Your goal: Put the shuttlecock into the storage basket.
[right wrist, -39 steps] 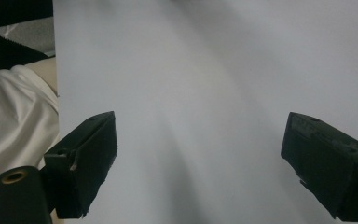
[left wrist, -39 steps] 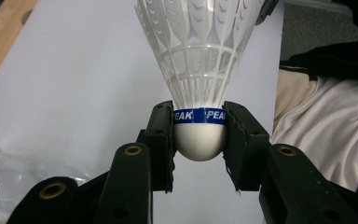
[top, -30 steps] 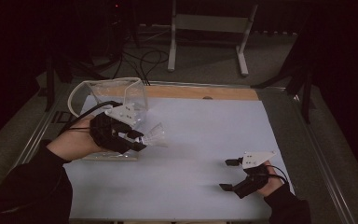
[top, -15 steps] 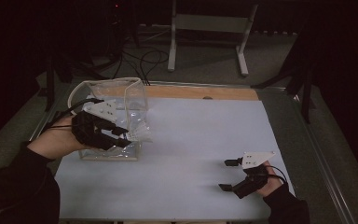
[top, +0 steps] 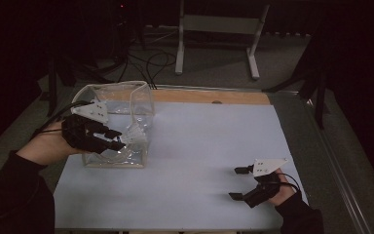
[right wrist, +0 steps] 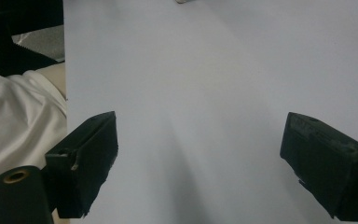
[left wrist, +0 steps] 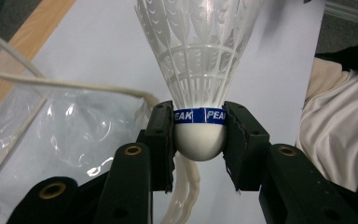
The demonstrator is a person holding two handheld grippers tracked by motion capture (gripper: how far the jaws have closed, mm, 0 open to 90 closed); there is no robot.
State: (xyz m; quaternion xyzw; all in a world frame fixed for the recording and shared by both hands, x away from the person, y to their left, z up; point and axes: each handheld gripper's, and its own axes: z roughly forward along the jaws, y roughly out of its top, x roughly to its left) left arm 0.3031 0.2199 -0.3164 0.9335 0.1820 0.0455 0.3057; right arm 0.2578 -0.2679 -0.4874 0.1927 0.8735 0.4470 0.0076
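You are working at a table covered with a pale sheet [top: 214,146], your forearms coming in from the near edge. Your left gripper [top: 119,145] is clamping a white shuttlecock [left wrist: 199,70] by its rounded cork base, one black jaw pressing on each side of the blue band around it, with the feather skirt fanning away from the jaws. In the high view, you are holding the shuttlecock [top: 135,135] at the front wall of a clear plastic container [top: 141,97] standing on the left side of the sheet; whether it is inside the container or just in front of it cannot be told. In the left gripper view, crinkled clear plastic is lying under and to the left of the jaws.

Your right gripper [top: 237,183] is resting well apart on the near right part of the sheet, its jaws standing wide with nothing but bare sheet between them.
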